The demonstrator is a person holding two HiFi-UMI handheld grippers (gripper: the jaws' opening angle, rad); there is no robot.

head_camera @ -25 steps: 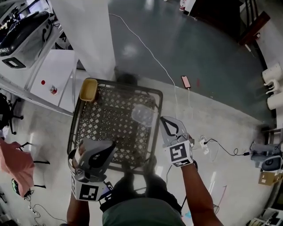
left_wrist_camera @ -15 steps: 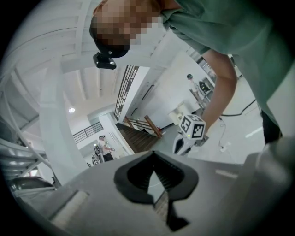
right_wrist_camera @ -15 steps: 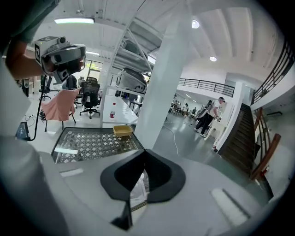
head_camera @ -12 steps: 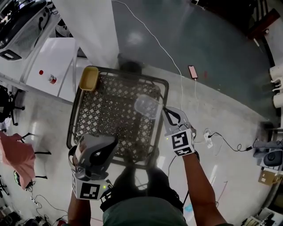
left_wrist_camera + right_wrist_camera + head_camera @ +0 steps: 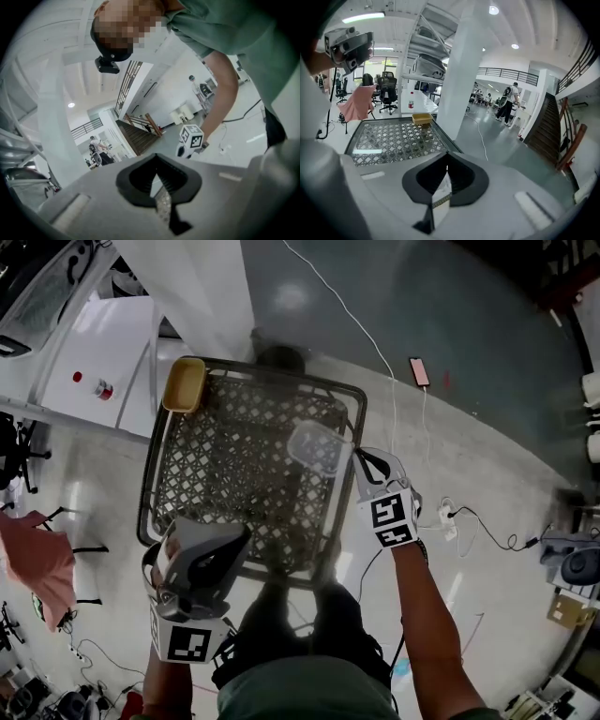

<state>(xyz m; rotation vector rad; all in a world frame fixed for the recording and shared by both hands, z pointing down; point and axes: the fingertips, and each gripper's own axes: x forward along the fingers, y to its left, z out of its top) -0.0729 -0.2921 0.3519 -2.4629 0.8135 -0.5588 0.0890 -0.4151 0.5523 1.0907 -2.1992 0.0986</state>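
Note:
My right gripper [image 5: 360, 459] is at the right rim of a black lattice basket-like table [image 5: 165, 456]. Its jaws are pinched on the edge of a clear plastic container [image 5: 317, 445], and a whitish sliver shows between them in the right gripper view [image 5: 441, 188]. My left gripper [image 5: 208, 554] hovers over the near left corner, tilted up toward the person, shut with nothing in it. A yellow bowl [image 5: 185, 383] sits at the far left corner; in the right gripper view the yellow bowl [image 5: 422, 119] is at the far edge of the lattice top [image 5: 393, 140].
A white pillar [image 5: 192, 296] rises behind the table, with a white desk [image 5: 98, 352] to its left. A phone [image 5: 419, 372] on a white cable and a power strip [image 5: 448, 521] lie on the floor to the right. A pink cloth [image 5: 37, 559] hangs at left.
The head view has shifted, so the table now sits higher in it. Both grippers keep their places by the table; the right one still pinches the clear container.

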